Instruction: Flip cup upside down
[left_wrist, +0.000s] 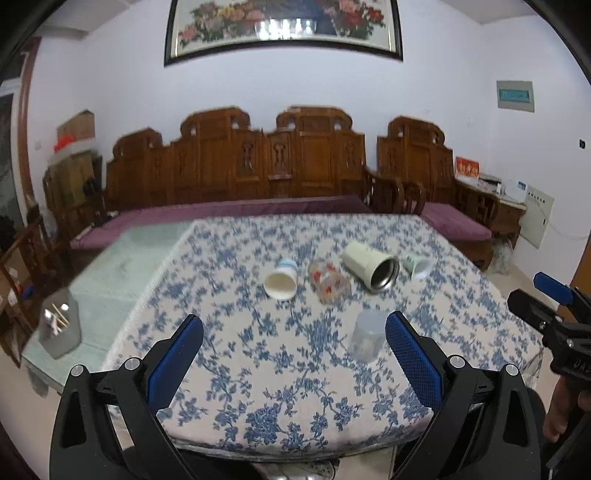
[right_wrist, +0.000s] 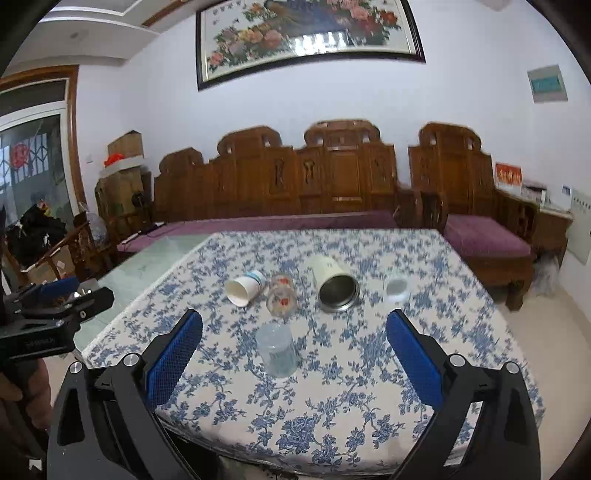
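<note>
Several cups sit on a table with a blue-flowered cloth (left_wrist: 295, 387). A clear plastic cup (left_wrist: 366, 334) (right_wrist: 276, 349) stands upside down nearest me. Behind it lie on their sides a white paper cup (left_wrist: 281, 280) (right_wrist: 245, 287), a glass with red flowers (left_wrist: 328, 282) (right_wrist: 282, 295), a cream steel-lined mug (left_wrist: 371, 266) (right_wrist: 334, 282) and a small pale cup (left_wrist: 419, 265) (right_wrist: 396, 286). My left gripper (left_wrist: 293, 354) is open and empty above the near edge. My right gripper (right_wrist: 293, 354) is open and empty too.
A grey holder with sticks (left_wrist: 59, 326) stands on the bare green glass part of the table at the left. A carved wooden bench with purple cushions (left_wrist: 240, 177) lines the wall behind. The right gripper shows at the right edge of the left wrist view (left_wrist: 554, 310).
</note>
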